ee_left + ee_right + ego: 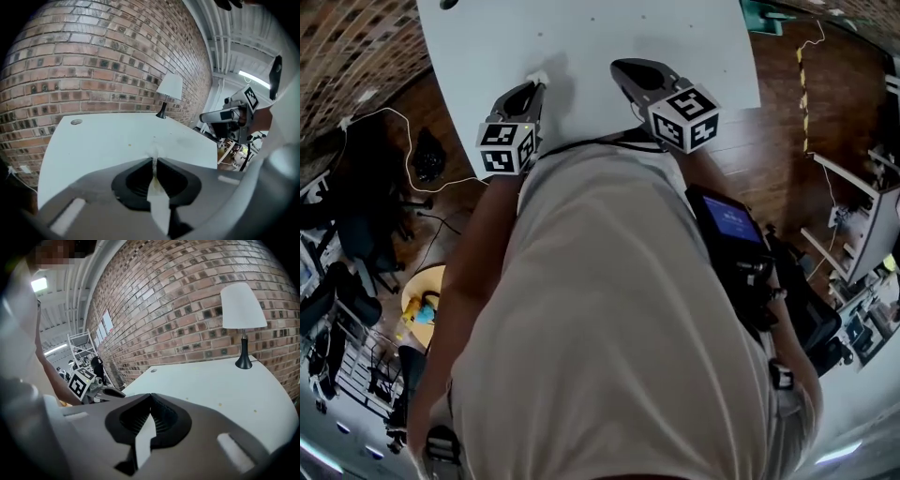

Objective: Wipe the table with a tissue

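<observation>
Now our left gripper [154,161] pinches the tissue [153,151]; we should press it flat on the table [93,140] ahead. Right gripper [150,398] closed, empty.

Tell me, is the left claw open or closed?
Shut: the left gripper's jaws meet, pinching the white tissue at their tips.

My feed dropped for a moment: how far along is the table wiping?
Done: the tissue is picked up, pinched in the shut left hand-held gripper. In hand: it is held over the near edge of the table. Left: small yellowish specks lie on the top, so wiping looks barely begun. The right hand-held gripper is shut and empty.
</observation>
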`<state>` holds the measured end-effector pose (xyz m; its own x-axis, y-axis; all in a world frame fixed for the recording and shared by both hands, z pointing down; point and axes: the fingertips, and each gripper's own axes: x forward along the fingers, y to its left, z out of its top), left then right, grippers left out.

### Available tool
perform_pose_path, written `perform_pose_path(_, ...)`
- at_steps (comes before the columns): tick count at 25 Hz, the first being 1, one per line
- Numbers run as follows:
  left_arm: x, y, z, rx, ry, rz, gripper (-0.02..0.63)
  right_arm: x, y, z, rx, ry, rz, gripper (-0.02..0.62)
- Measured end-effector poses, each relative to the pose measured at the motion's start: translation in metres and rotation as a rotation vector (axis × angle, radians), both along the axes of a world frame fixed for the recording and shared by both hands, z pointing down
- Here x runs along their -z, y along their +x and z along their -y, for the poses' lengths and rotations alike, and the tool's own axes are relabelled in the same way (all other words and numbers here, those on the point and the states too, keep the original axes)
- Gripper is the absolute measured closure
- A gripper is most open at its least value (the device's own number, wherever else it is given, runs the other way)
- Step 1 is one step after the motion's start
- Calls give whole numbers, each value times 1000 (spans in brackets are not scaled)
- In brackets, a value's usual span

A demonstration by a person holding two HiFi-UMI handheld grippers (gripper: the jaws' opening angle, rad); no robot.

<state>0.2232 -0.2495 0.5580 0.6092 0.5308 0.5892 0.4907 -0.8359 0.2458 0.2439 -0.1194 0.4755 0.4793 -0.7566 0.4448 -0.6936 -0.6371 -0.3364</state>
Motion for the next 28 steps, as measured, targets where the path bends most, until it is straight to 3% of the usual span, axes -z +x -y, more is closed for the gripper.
perform_pose_path(3,-7,5,-1,30,-32,29,569,0,7,-5,-15,51,21,588)
perform_pose_path(5,-15,9,-1,76,-101,76,569,5,15,-11,-49,112,48,588)
perform_pose_path(9,-22,29,5,265,-330,185,569,13,26,-26,-64,151,61,588)
perform_pose_path(13,-24,58,23,391,-373,208,569,11,29,-44,-68,147,78,588)
perform_pose_path(18,-32,100,41,460,-314,212,569,8,36,-72,-115,169,106,588)
perform_pose_path(24,-44,128,39,390,-79,232,569,5,38,-102,-163,172,125,588)
perform_pose_path(28,-50,136,35,360,19,247,570,5,36,-116,-182,180,130,588)
